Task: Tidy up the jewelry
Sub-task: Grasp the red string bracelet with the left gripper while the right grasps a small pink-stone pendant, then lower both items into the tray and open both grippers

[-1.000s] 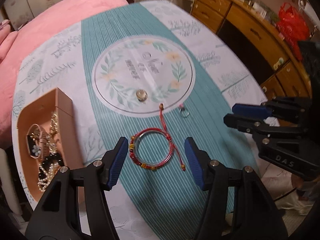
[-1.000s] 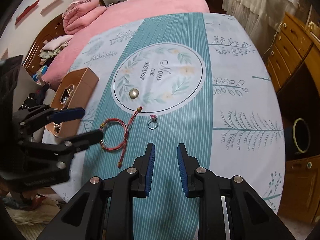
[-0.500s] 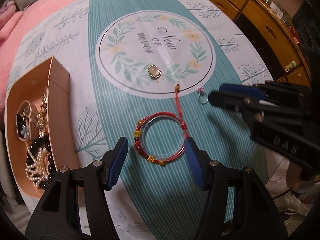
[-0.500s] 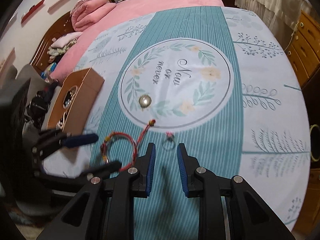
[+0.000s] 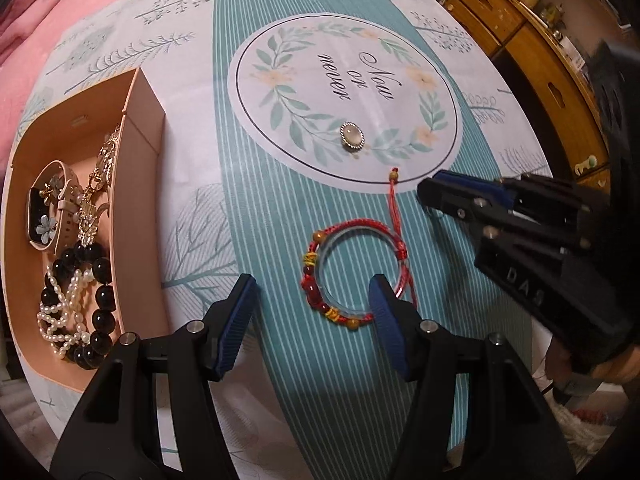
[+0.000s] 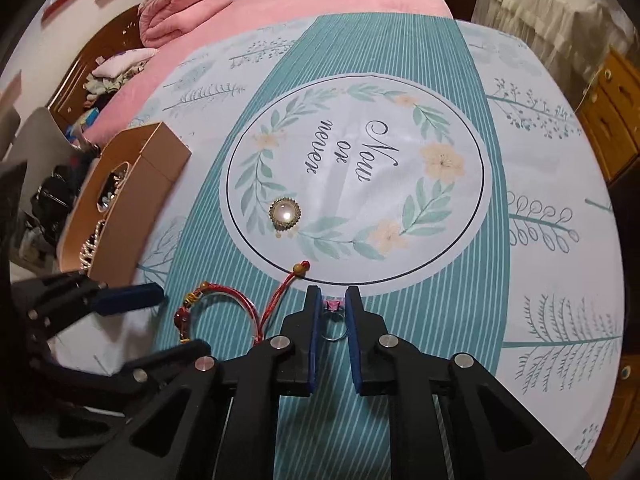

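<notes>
A red beaded bracelet [image 5: 354,270] with a trailing cord lies on the teal tablecloth; it also shows in the right wrist view [image 6: 218,312]. My left gripper [image 5: 310,296] is open, low over it, its right finger over the bracelet's edge. A small silver ring with a pink stone [image 6: 334,316] lies between the fingers of my right gripper [image 6: 332,300], which is open and narrow around it. A round pearl brooch [image 5: 352,136] sits on the white circle, also in the right wrist view [image 6: 285,214]. A peach box [image 5: 138,132] at the left holds jewelry.
The box holds a watch [image 5: 46,216], a pearl strand [image 5: 60,312], black beads [image 5: 96,296] and a gold chain [image 5: 104,160]. A pink bed [image 6: 280,4] lies beyond the table. Wooden drawers [image 5: 532,52] stand to the right.
My right gripper moved forward and down so the ring now sits between its fingers. My left gripper came lower and closer over the bracelet.
</notes>
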The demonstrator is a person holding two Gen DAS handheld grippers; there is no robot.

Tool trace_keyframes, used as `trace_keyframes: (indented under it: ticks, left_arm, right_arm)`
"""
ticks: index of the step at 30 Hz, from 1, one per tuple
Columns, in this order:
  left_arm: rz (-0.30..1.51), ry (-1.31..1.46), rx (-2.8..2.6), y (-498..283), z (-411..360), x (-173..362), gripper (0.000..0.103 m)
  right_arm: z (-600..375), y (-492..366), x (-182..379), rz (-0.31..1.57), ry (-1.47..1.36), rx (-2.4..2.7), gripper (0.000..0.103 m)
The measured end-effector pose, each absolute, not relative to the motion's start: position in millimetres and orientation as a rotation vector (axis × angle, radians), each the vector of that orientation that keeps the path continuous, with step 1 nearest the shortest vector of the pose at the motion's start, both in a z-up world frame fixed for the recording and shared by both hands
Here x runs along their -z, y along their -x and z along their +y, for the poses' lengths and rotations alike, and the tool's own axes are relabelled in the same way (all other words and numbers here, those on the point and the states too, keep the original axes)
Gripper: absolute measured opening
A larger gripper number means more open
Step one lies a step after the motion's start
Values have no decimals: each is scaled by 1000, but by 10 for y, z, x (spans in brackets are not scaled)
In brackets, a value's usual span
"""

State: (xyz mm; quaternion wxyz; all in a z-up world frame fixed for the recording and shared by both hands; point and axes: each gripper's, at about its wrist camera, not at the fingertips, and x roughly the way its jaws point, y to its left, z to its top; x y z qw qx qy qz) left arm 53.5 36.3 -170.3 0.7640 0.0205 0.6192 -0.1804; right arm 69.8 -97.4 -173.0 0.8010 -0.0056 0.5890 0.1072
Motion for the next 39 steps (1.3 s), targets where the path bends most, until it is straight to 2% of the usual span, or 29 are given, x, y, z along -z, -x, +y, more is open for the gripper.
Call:
trace_keyframes:
  ticks: [6,9,13,16,21,26,32,39]
  left_arm:
    - [1327,-86,379,-579,291,1730,56]
    - [1312,-148,365,-558,217,1736,50]
    - [1303,-251,387,-522,62,1739,30]
    - [1323,-275,423,-532,-31,1722,9]
    - [1333,-241,464,-527,-65,1686,9]
    - [1252,-185,452,-473,141,1319,9]
    - [1168,-60,309,-536,868,832,9]
    - [1143,18,89,-614,1790,699,9]
  right_arm:
    - [-927,-699,1746,1259,8,-241,10]
    - [-945,-687,1724,1261,-7,-237,10]
    - [-1064,-604,1651,1259,-21,-230,10]
    - [-1106,-585,1631,1262,-40,-222,10]
    - [-1120,-564,1511,1247,-47,-224,10]
    - [-1040,-578,1224,1209,-44,-257,10]
    - [-657,-645,821,1155,-28,-387,10]
    - [191,-685,547,1114,69,-623,10]
